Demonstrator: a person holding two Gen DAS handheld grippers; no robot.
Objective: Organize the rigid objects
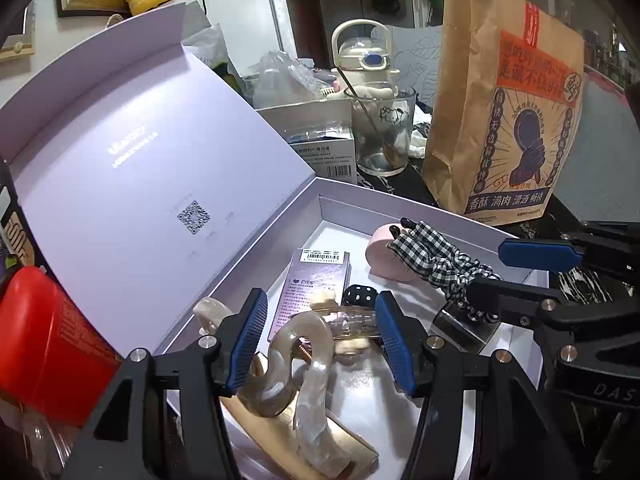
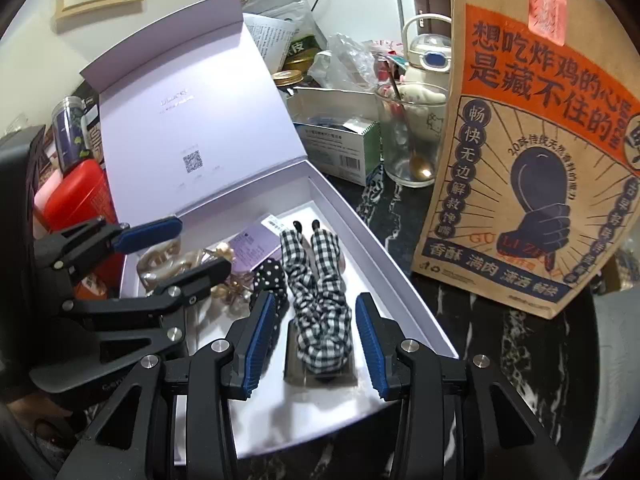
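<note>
Box: the open white cardboard gift box [image 2: 404, 276] with its lid standing up is serving as landmark for everything below.
Left gripper: the left gripper [image 1: 322, 334] is hovering over the near-left part of the box with a wavy pearly cream plastic hair claw [image 1: 296, 364] between its blue pads; whether they are pressing on it, I cannot tell.
Right gripper: the right gripper [image 2: 316, 344] is standing released, pads clear on both sides of the black-and-white gingham fabric hair clip [image 2: 320, 300], which is lying inside the box near its right wall.
Risk: if the left jaws are only loosely around the claw, it may be slipping out and knocking the pale purple carton [image 1: 312, 292] behind it.
Risk two: the two grippers are working close together over the box and could be colliding.
Count: one box, one gingham clip, one purple carton, one black polka-dot piece [image 2: 270, 280], at least two cream claws.
</note>
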